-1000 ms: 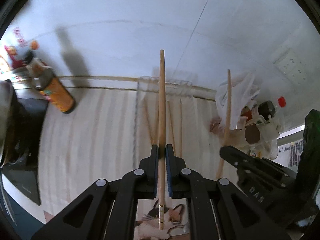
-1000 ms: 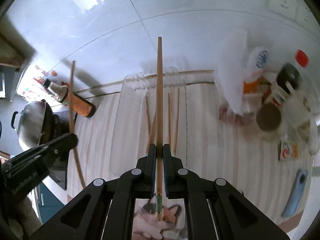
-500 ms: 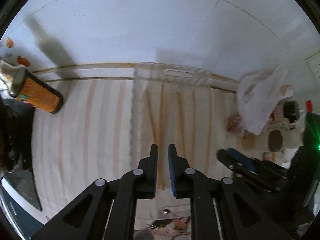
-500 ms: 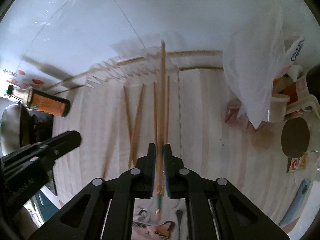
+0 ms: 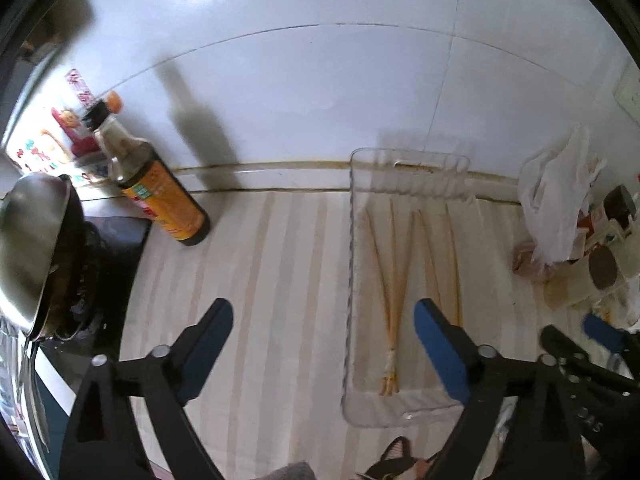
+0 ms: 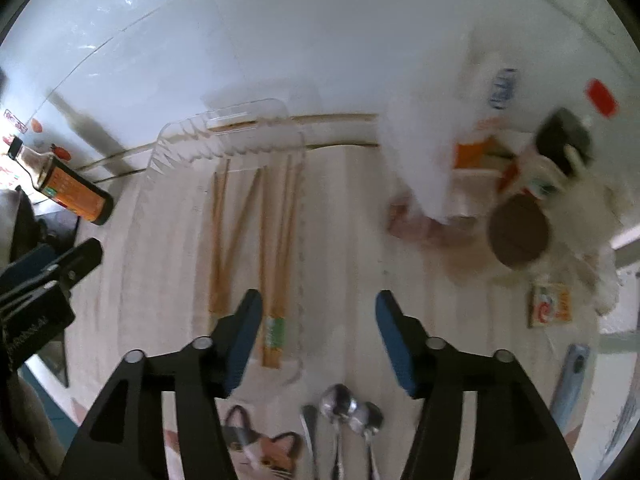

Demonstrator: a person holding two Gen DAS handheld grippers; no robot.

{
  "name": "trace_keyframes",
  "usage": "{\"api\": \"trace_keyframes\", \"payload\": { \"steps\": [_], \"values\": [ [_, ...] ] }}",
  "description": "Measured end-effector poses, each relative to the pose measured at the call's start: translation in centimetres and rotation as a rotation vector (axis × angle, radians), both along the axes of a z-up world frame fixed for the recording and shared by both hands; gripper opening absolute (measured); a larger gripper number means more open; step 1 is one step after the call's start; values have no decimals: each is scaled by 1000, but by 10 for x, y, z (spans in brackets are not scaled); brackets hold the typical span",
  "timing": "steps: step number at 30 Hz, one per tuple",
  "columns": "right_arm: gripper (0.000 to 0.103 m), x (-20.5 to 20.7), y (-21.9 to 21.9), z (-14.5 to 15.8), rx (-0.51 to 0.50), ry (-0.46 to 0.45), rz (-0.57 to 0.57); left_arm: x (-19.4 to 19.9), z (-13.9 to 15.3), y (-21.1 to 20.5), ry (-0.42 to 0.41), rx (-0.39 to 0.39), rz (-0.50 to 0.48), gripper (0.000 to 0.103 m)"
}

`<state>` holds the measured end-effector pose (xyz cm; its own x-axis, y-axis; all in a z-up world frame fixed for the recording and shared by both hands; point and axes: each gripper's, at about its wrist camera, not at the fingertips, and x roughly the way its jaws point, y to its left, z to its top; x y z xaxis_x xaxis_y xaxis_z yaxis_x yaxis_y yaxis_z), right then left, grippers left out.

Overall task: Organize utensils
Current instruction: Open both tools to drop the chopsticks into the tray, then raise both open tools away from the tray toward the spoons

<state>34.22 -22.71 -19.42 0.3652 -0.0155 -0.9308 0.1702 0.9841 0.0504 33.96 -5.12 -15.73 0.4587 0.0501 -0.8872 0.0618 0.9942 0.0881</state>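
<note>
Wooden chopsticks (image 5: 394,280) lie lengthwise in a clear plastic tray (image 5: 350,264) at about 2 o'clock from the left gripper (image 5: 324,312) in the left wrist view; their decorated ends gather at the tray's near end and their tips fan toward the wall, so the tray serves as the collecting place for this kind of utensil. The left gripper's fingers (image 5: 430,320) stand wide apart with nothing between them, having just been opening, which reads as a release over the tray; its right finger overlaps the tray while the left one hangs above the bare striped desk (image 5: 260,280). A sauce bottle (image 5: 160,188) stands at 10 o'clock against the wall, well apart from the tray, and the right gripper's dark body intrudes at 4 o'clock. In the right wrist view the same tray (image 6: 224,136) sits at 11 o'clock from the right gripper (image 6: 318,312), with the chopsticks (image 6: 276,248) lying parallel inside, green-banded ends nearest the camera just beside the left finger. This gripper's fingers (image 6: 390,320) are likewise apart and empty, having just been opening. Metal spoons (image 6: 344,412) lie at 6 o'clock on the desk outside the tray, beside a cat-printed mat (image 6: 272,452); judged from this layout, they remain to be sorted.
</note>
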Motion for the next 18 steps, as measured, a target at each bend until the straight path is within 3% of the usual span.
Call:
{"api": "trace_keyframes", "payload": {
  "steps": [3, 8, 18],
  "values": [
    [74, -25, -1, 4, -79, -40, -21, -15, -2, 0, -3, 6, -11, 102],
    [97, -58, -3, 18, -146, -99, -46, -43, 9, 0, -41, 8, -30, 103],
    [102, -116, 3, 74, -226, -255, -47, -92, 60, 6, -163, -34, -40, 103]
  ]
}}
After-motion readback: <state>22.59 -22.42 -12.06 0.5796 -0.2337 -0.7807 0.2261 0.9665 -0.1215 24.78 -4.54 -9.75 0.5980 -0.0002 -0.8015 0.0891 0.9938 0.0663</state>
